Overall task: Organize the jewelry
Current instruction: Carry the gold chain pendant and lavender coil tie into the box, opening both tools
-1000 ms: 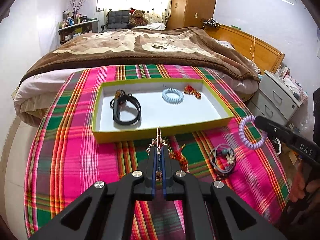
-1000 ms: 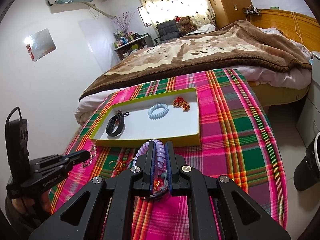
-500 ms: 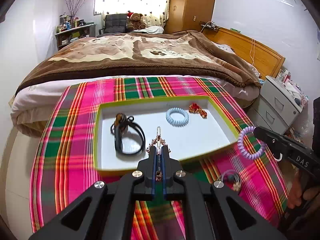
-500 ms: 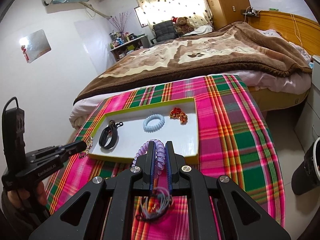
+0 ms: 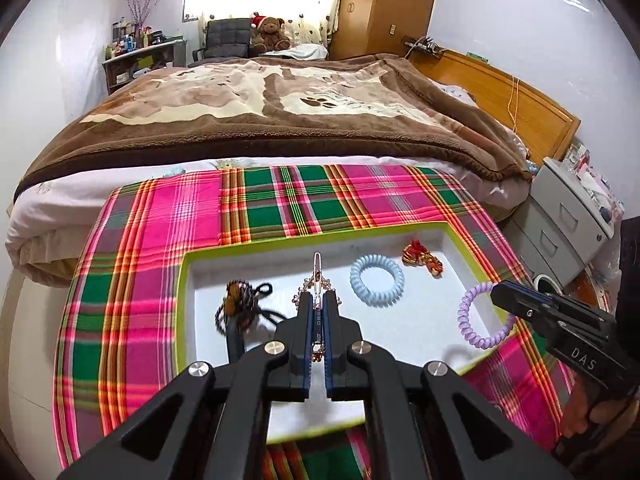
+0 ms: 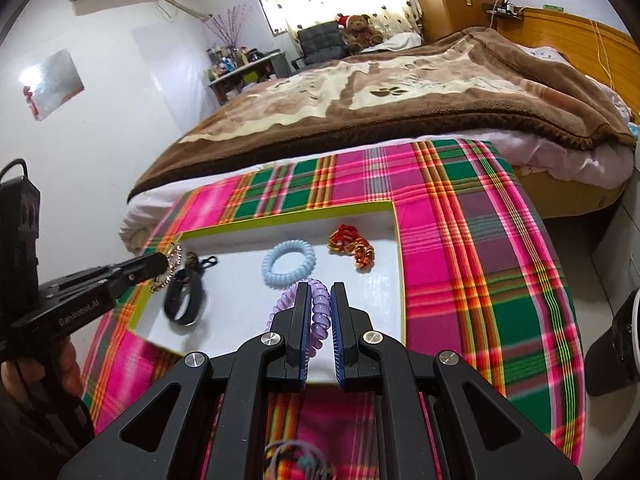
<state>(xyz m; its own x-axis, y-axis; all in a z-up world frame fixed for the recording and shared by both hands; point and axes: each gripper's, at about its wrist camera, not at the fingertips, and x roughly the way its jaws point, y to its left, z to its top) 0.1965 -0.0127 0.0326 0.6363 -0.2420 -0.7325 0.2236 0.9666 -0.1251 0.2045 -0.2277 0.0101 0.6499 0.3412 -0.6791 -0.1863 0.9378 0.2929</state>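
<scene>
Both grippers, left gripper [image 5: 317,300] and right gripper [image 6: 320,292], now hover over the tray [image 5: 182,300].

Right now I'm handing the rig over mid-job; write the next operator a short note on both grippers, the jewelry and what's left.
Left gripper: shut on a thin beaded chain, held over the tray's left half.
Right gripper: shut on the purple coil hair tie, held over the tray's right side.
Already in the tray: black strap with beads, light blue coil tie, red-and-gold ornament.
Left to do: release both pieces into the tray, then fetch the grey hair ties lying on the plaid cloth near you.
</scene>
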